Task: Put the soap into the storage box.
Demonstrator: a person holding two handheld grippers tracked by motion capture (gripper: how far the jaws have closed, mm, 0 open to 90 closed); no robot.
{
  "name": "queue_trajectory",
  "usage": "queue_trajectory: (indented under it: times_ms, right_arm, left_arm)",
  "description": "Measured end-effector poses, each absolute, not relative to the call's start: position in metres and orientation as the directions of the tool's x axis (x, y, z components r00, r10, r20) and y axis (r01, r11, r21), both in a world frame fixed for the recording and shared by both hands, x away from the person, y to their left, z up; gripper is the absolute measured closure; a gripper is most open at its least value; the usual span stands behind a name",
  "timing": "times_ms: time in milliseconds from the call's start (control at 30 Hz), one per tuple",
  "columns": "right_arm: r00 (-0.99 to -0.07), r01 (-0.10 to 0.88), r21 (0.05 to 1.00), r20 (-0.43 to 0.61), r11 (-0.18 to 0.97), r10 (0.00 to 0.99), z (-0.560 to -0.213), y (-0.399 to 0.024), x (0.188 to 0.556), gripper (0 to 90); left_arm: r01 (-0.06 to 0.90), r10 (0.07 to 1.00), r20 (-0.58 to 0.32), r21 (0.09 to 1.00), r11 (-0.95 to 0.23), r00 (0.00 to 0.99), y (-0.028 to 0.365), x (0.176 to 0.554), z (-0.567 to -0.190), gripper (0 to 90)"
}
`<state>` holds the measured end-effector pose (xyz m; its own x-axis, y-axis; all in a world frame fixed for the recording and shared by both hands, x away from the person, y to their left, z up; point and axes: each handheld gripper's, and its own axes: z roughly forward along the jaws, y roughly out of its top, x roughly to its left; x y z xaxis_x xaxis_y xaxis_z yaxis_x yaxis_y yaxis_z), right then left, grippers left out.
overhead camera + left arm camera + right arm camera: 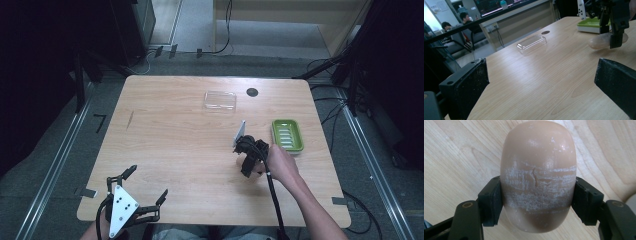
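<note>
A tan oval soap bar (537,170), scuffed white across its middle, is clamped on both sides by my right gripper (537,202), which is shut on it. The left gripper view puts the soap bar (599,41) low at the tabletop, under the right gripper (611,27). From above, the right gripper (248,159) is right of the table's centre, just left of a green soap dish (299,131). My left gripper (147,182) stands open near the front left edge, with bare wood between its jaws (541,85).
A clear plastic lid (220,100) lies toward the back of the wooden table (170,135), with a dark round hole (252,92) beside it. The green dish (591,23) is behind the right gripper. People sit in the background beyond the table.
</note>
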<state>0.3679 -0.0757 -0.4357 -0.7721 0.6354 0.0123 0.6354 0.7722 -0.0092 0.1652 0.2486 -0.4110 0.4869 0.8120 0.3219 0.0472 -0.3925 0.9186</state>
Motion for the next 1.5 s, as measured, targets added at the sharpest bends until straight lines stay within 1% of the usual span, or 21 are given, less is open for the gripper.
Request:
queue_trajectory:
  times_ms: [567, 1167, 1500]
  right_arm:
    - [-0.773, 0.634, -0.025, 0.007, 0.773, 0.634, -0.419, -0.089, 0.374, 33.8]
    - [-0.762, 0.648, -0.005, 0.0, 0.762, 0.648, -0.407, -0.102, 0.385, 33.8]
    - [-0.738, 0.675, 0.013, 0.004, 0.738, 0.675, -0.402, -0.109, 0.391, 33.8]
  left_arm:
    - [0.047, 0.813, 0.32, 0.92, -0.39, 0.486, 0.249, 0.165, -0.411, 0.0]
    - [0.048, 0.814, 0.32, 0.919, -0.39, 0.485, 0.249, 0.165, -0.411, 0.0]
    - [0.048, 0.813, 0.322, 0.919, -0.392, 0.485, 0.249, 0.165, -0.411, 0.0]
